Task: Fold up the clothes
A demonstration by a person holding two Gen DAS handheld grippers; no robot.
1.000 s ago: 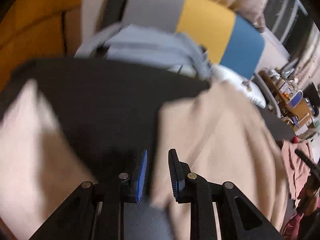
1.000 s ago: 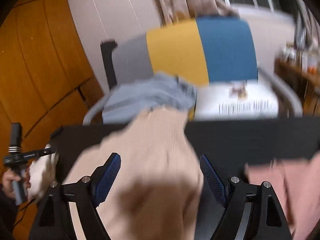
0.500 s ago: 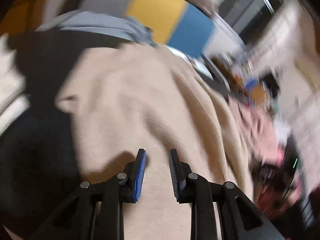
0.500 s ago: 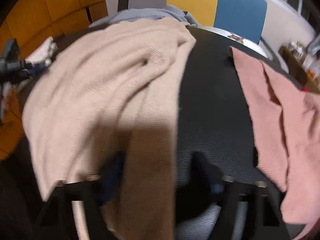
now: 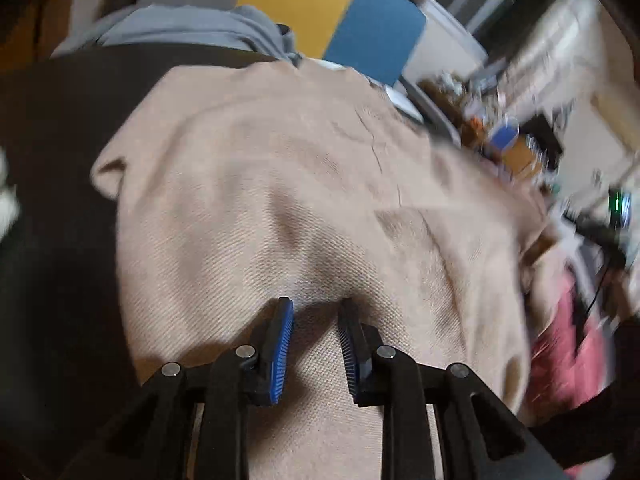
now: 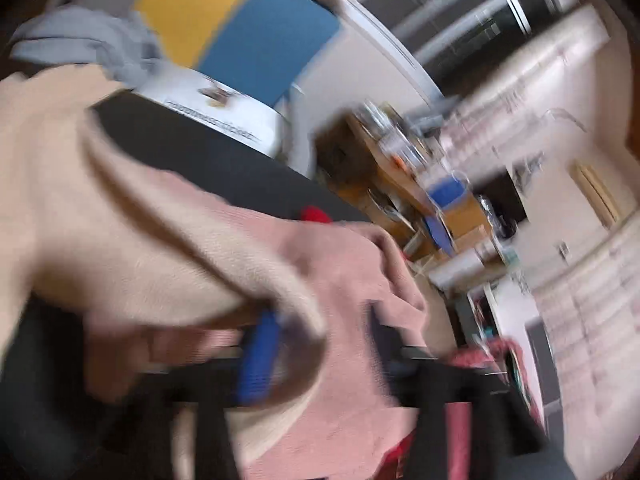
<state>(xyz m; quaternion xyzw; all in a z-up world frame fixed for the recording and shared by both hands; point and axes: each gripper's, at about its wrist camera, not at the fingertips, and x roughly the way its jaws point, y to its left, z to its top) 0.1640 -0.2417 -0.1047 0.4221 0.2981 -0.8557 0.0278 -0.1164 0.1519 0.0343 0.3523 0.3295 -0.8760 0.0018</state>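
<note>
Two garments lay on the black table [image 5: 60, 112] at this moment, and neither was in a finished fold. The beige knit sweater [image 5: 280, 184] was spread broadly over the table's middle, rumpled, with one corner peaked up toward the left edge. My left gripper [image 5: 314, 344] stood over its near hem with the jaws narrowly parted, cloth between and beneath the pads; whether they actually pinched the knit I could not tell. I judged the sweater to be mid-handling: spread but not squared, with its folds left to make.

From the right wrist, the view was heavily blurred. My right gripper [image 6: 316, 356] had beige cloth draped over its blue pad [image 6: 260, 356], with the pink garment [image 6: 360, 280] lying just beyond; its opening I could not tell.

Only the right view showed the pink garment's extent toward the right edge. Only the left view showed the sweater's whole spread. Both views showed the grey garment [image 5: 192, 32] beyond the table's far edge.
</note>
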